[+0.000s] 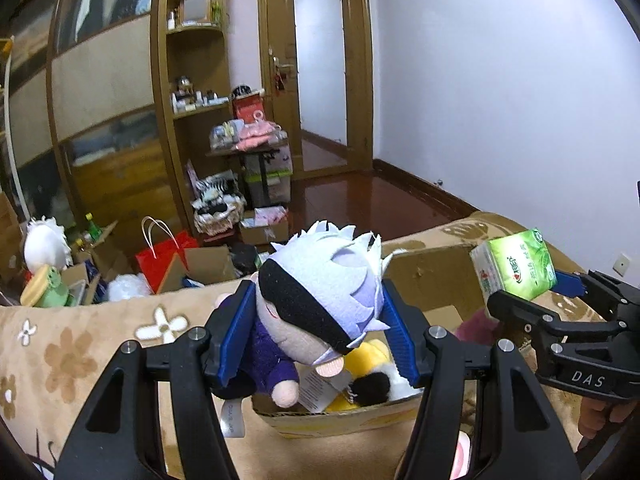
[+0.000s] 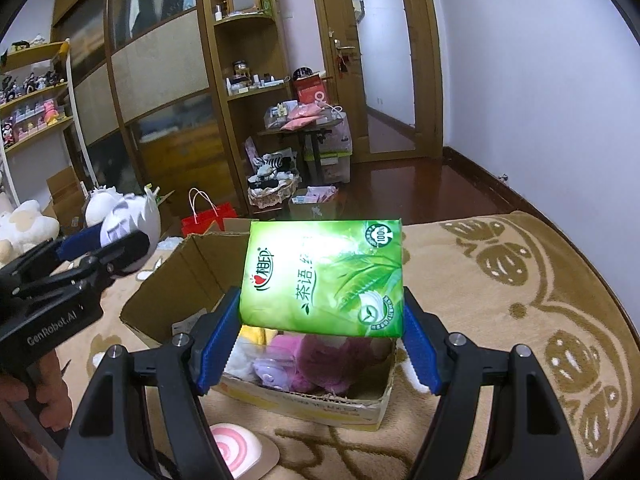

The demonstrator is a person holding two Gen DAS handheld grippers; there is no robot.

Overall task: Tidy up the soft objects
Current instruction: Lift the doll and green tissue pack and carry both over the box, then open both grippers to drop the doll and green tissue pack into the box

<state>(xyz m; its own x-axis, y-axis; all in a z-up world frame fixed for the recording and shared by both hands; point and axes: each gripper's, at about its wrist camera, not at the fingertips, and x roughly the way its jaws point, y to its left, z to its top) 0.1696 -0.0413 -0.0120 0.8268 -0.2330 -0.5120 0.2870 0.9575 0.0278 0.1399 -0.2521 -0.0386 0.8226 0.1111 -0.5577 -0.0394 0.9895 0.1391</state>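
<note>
My left gripper is shut on a plush doll with white spiky hair, a black blindfold and purple clothes. It holds the doll above an open cardboard box on the bed. My right gripper is shut on a green tissue pack, held above the same box. The box holds a pink plush and a yellow plush. The right gripper shows in the left wrist view, and the left gripper in the right wrist view.
The bed has a tan flowered blanket. A pink-and-white round plush lies in front of the box. Beyond the bed the floor holds a red bag, cartons, plush toys and a basket. Wardrobe and door stand behind.
</note>
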